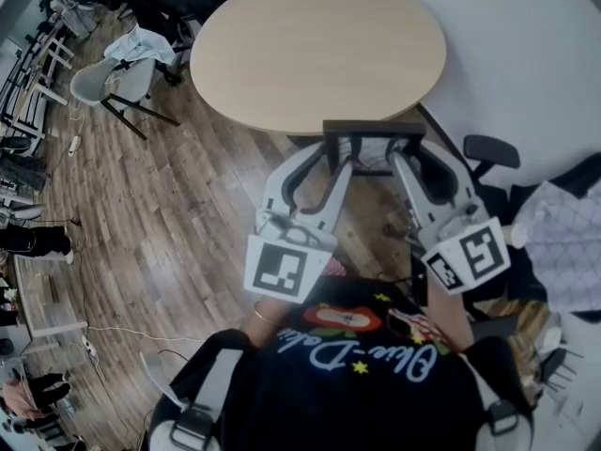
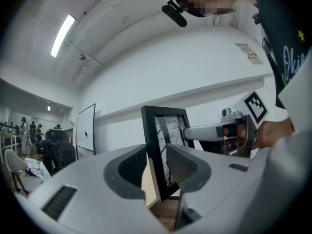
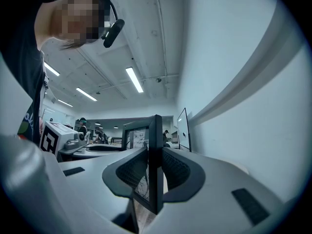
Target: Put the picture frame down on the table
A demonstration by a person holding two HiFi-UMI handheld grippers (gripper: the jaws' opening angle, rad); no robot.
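Black T-shirt (image 1: 376, 388), colourful print — left gripper (image 1: 339, 153), right gripper (image 1: 406, 153) pale grey — black-white marker cubes (image 1: 282, 269).

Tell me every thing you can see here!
picture frame: one, black, held up at the table's near edge
table: one, pale wood, oval, straight ahead
floor: one, brown wood, underneath
grey chair: one, grey, left of the table
black chair: one, black, right of the table
whiteboard: one, white, by the wall
left tool: one, grey, shut on the frame's left side
right tool: one, grey, shut on the frame's right side
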